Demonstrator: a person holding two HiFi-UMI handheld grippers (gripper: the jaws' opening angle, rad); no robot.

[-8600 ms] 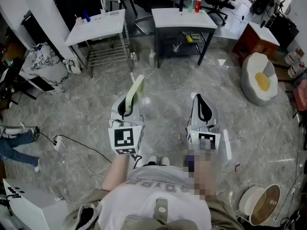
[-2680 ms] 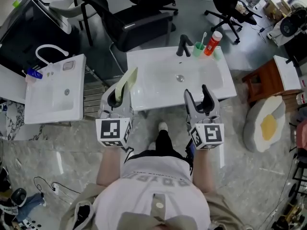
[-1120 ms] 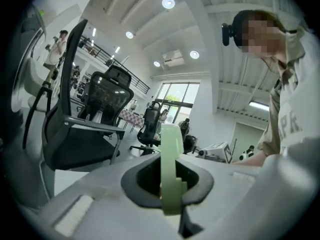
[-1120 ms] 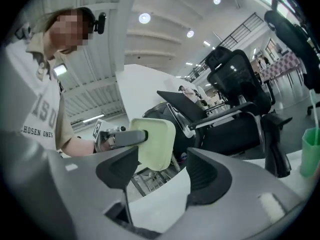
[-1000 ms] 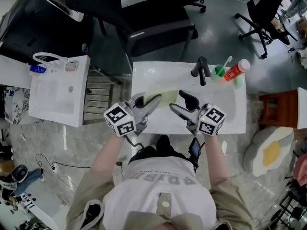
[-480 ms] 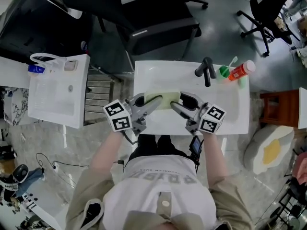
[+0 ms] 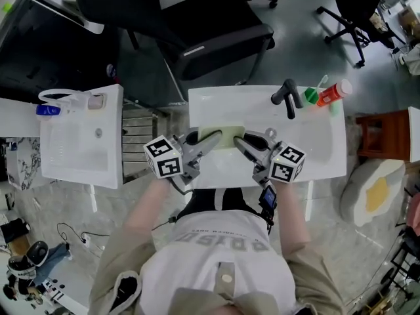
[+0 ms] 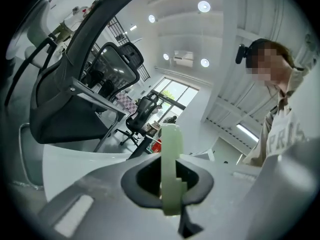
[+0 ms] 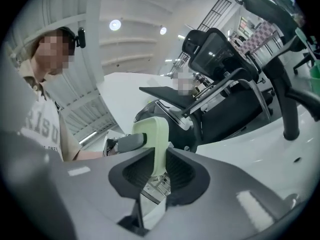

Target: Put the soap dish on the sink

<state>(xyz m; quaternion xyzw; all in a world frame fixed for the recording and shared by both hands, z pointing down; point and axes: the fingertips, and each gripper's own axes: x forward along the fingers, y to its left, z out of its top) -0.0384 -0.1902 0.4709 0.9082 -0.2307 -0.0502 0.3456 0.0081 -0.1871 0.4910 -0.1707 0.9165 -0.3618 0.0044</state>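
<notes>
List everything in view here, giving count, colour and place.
soap dish: one, pale green, over the sink's front left, between both grippers
sink: one, white, centre
faucet: one, black, sink's back edge
cup: one, green, right of the faucet
bottle: one, red, white cap, right of the cup
second sink: one, white, far left
office chairs: several, black, beyond the sink
stool: one, brown, right
cushion: one, white with a yellow centre, floor at right
left gripper: one, grey, shut on the dish's left end
right gripper: one, grey, jaws have just been closing, now gripping the dish's right end
</notes>
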